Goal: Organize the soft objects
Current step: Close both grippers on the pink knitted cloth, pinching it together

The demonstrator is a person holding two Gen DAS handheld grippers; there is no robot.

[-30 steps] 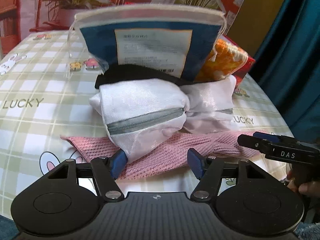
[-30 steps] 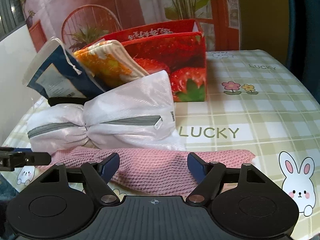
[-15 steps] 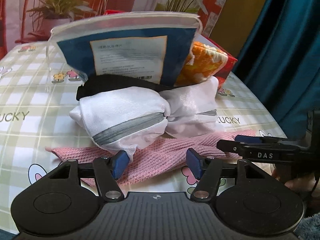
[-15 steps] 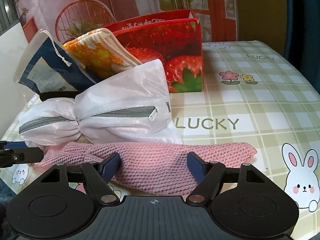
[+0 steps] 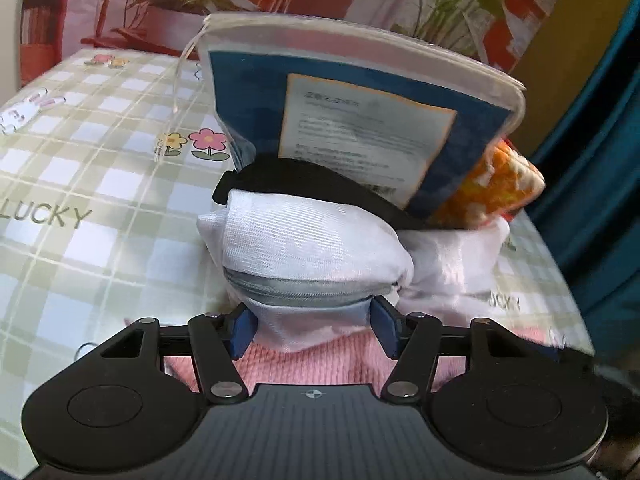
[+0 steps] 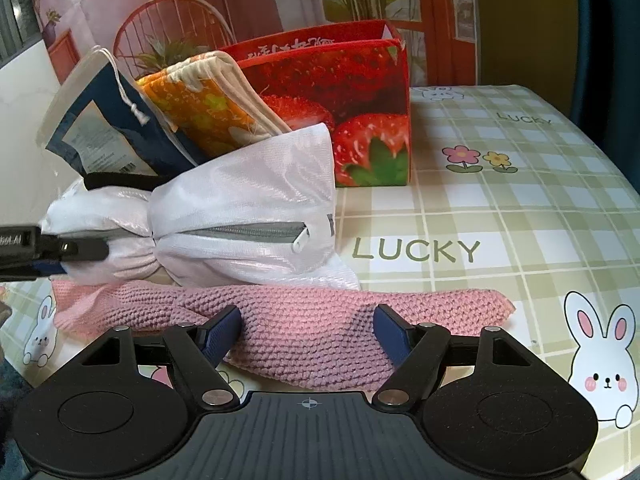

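Note:
A white mesh zip bag (image 5: 312,248) (image 6: 244,208) lies on a pink knitted cloth (image 5: 320,360) (image 6: 300,320). My left gripper (image 5: 314,328) has the bag's near end between its blue pads, and its jaws are closing. The pads flank the mesh without visibly pinching it. One of the left gripper's fingers (image 6: 76,249) reaches in at the bag's left end in the right wrist view. My right gripper (image 6: 308,336) stands open low over the pink cloth, a pad on either side of the cloth's near edge.
Behind the bag lean a blue drawstring pouch (image 5: 360,120) (image 6: 100,128) and an orange flowered pouch (image 5: 492,184) (image 6: 200,108), with a black strap (image 5: 300,180) under them. A red strawberry box (image 6: 340,92) stands further back on the checked tablecloth (image 6: 500,200).
My left gripper has moved forward over the pink cloth, so the white bag's end now sits between its pads. The right gripper and the objects have stayed put.

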